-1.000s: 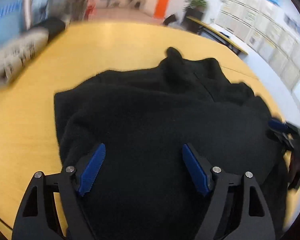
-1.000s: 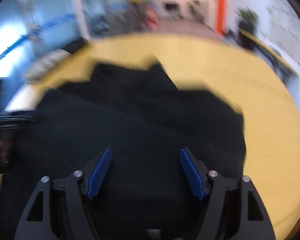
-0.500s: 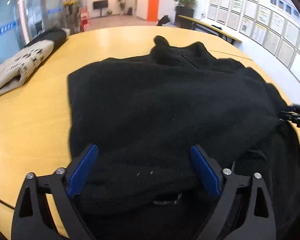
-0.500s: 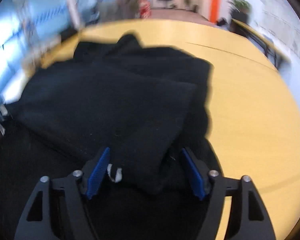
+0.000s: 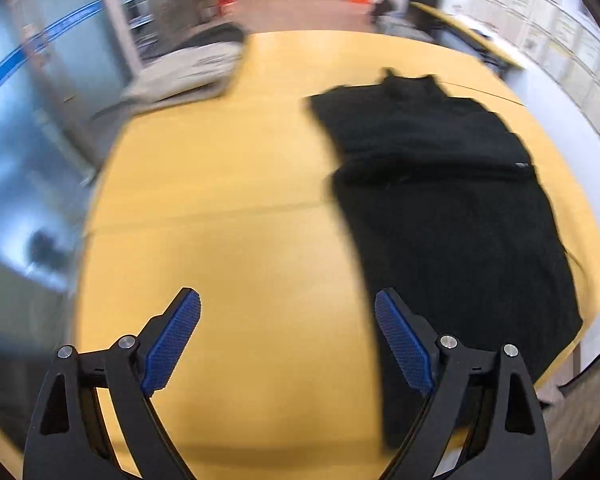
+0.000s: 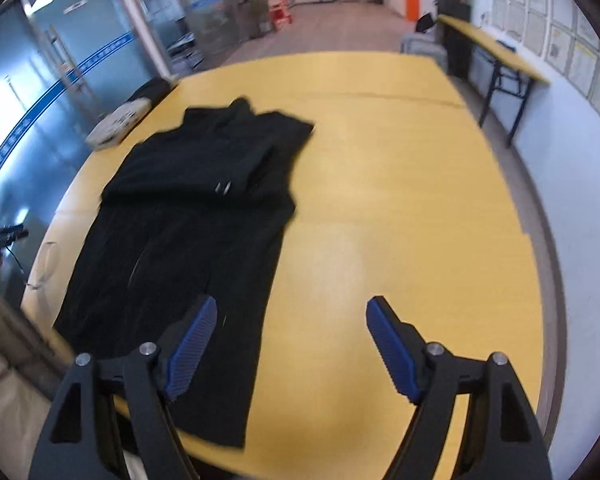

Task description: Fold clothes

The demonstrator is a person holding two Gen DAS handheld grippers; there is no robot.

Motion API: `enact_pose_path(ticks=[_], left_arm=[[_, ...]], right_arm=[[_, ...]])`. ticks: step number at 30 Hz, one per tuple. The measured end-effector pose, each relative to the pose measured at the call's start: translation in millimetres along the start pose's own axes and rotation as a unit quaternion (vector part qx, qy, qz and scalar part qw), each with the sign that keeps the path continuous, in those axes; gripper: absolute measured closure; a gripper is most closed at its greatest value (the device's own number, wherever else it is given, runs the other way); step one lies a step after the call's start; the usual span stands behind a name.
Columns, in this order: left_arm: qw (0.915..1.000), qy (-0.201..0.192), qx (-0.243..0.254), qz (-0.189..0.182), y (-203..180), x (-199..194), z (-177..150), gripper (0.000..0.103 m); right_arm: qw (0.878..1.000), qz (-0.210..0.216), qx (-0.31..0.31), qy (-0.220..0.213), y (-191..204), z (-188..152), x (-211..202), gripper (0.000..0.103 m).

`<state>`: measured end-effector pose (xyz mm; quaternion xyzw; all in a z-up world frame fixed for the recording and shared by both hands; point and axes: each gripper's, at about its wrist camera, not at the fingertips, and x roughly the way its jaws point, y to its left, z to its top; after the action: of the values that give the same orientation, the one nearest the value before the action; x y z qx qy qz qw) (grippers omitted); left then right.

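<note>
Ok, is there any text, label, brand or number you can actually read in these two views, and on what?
None is legible.
Framed sheets on the white wall: print too small to read.
Folded cream cloth with dark print at the yellow table's far edge: marks blurred.
Small white tag on the black fleece garment: too small to read.

Matt black fleece garment (image 6: 204,216); smooth glossy yellow wood table (image 6: 400,220).

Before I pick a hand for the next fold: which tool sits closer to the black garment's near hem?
Right, probably. The right tool is open with one finger over the black garment near its hem. The left tool, also open, hangs mostly over bare yellow table.
</note>
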<state>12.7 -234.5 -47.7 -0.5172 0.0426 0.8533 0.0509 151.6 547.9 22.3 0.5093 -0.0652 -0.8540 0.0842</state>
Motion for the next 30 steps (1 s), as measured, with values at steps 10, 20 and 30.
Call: enact_pose_path(ticks=[10, 20, 30], left_arm=[[0.9830, 0.011, -0.033, -0.180, -22, 65, -88, 0.009], [0.9705, 0.056, 0.015, -0.234, -75, 127, -116, 0.010], [0.9698, 0.067, 0.033, -0.232, -96, 121, -139, 0.007]], right_arm=[[0.994, 0.106, 0.028, 0.001, 9, -109, 80, 0.023], [0.988, 0.154, 0.000, 0.014, 50, -175, 149, 0.024], [0.987, 0.145, -0.071, 0.020, 82, -152, 184, 0.041]])
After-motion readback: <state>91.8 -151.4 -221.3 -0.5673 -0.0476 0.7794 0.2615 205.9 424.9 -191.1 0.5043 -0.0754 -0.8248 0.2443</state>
